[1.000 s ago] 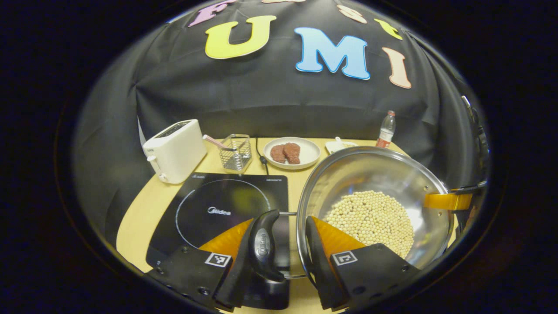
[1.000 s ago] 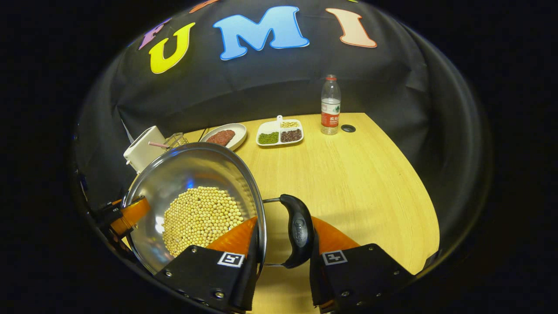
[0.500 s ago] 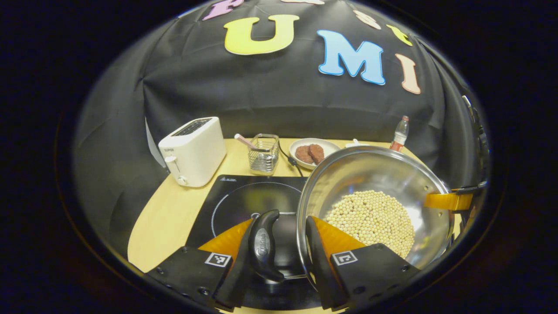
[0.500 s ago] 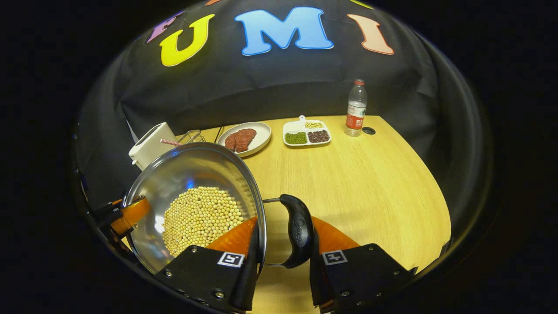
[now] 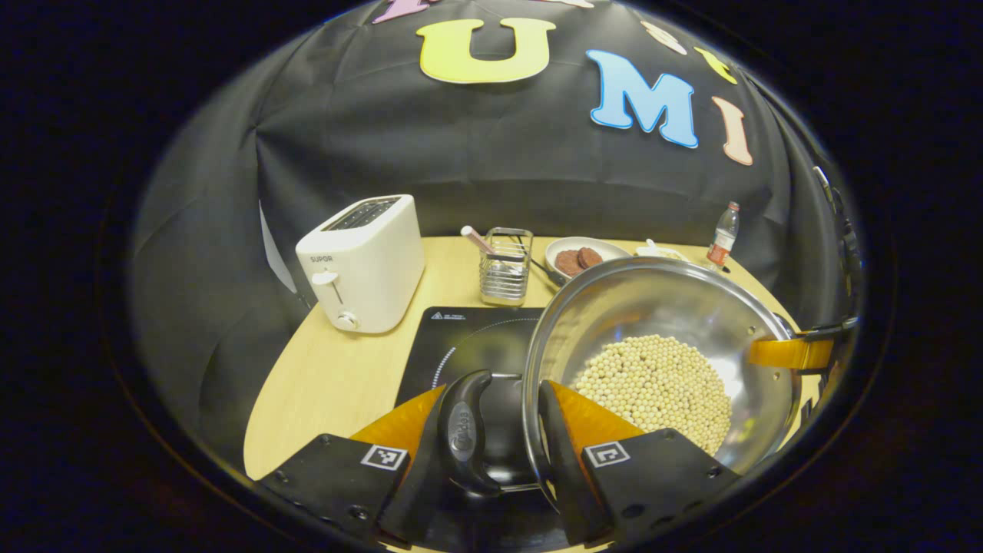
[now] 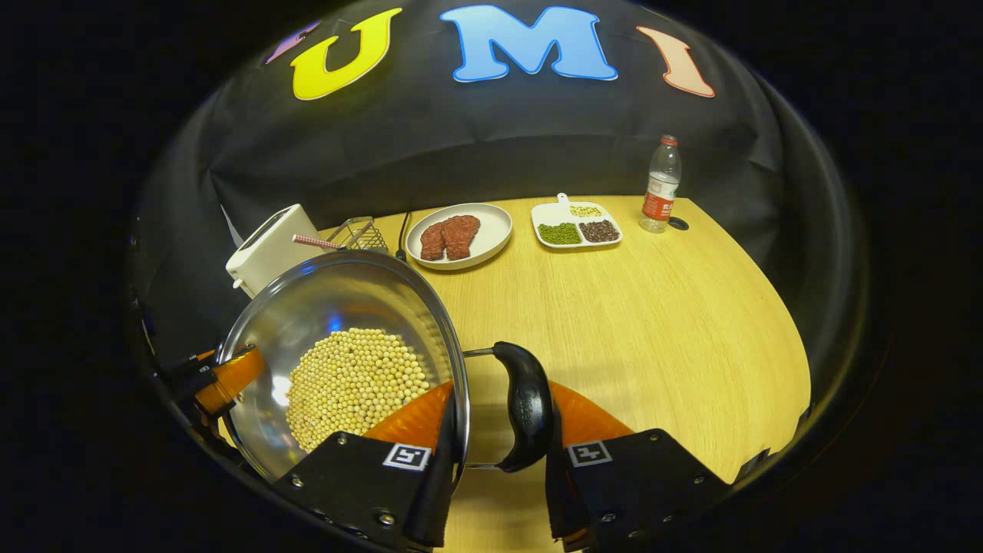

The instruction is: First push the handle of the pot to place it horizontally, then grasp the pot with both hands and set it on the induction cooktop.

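Carrying the steel pot [image 5: 660, 338] of soybeans [image 5: 653, 384] partly above the induction cooktop [image 5: 468, 342], the left gripper [image 5: 503, 430] and right gripper [image 6: 499, 430] are each closed across rim and side handle. Beans could be spilled by any tilt.

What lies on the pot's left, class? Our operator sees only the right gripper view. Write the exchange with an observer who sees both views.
Observer: The induction cooktop lies there, on the table beside the toaster.
Operator: Has the pot reached it?
Observer: Partly. In the left gripper view, the left handle of the pot lies over the cooktop's marked ring.
Operator: How do the left tongs hold it?
Observer: The left tongs are shut on the pot, one finger outside that handle and the other inside the rim.
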`<state>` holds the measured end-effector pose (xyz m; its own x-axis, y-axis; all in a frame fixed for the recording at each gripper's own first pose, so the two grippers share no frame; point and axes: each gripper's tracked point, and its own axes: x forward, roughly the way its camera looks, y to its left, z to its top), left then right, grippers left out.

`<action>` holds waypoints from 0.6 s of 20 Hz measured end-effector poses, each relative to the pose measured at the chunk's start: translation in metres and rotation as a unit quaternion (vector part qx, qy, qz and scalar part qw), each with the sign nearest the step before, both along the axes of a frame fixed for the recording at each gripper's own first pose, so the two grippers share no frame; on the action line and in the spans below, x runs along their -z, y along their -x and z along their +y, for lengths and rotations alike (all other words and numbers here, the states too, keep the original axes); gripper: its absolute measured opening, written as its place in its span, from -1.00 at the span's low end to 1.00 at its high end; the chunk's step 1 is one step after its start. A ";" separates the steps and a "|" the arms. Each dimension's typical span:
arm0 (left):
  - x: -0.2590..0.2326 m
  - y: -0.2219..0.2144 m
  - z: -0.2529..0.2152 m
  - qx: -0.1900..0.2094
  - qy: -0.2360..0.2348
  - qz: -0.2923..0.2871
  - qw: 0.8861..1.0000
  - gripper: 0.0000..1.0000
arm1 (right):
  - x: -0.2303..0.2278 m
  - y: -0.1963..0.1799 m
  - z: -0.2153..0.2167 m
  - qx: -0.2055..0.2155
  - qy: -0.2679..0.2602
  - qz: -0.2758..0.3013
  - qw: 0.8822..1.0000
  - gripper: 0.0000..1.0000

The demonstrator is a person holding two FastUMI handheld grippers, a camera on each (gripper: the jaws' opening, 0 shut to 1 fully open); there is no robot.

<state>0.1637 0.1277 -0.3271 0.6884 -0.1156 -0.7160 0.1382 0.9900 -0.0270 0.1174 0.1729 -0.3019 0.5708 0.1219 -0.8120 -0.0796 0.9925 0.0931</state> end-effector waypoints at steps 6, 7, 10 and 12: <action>0.010 -0.016 0.043 -0.006 -0.004 0.010 1.000 0.39 | 0.011 -0.012 0.040 -0.006 0.000 0.012 1.000 0.00; 0.012 -0.020 0.049 -0.008 -0.004 0.012 1.000 0.39 | 0.013 -0.014 0.046 -0.007 0.000 0.014 1.000 0.00; 0.017 -0.027 0.063 -0.010 -0.007 0.017 1.000 0.32 | 0.018 -0.020 0.061 -0.009 0.000 0.020 1.000 0.00; 0.020 -0.032 0.068 -0.011 -0.010 0.019 1.000 0.32 | 0.022 -0.025 0.069 -0.010 -0.001 0.024 1.000 0.00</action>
<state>0.1954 0.1953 -0.3473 0.6628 -0.0861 -0.7438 0.1148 0.9933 -0.0127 0.1420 0.2420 -0.3235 0.5285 0.1345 -0.8382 -0.0949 0.9905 0.0991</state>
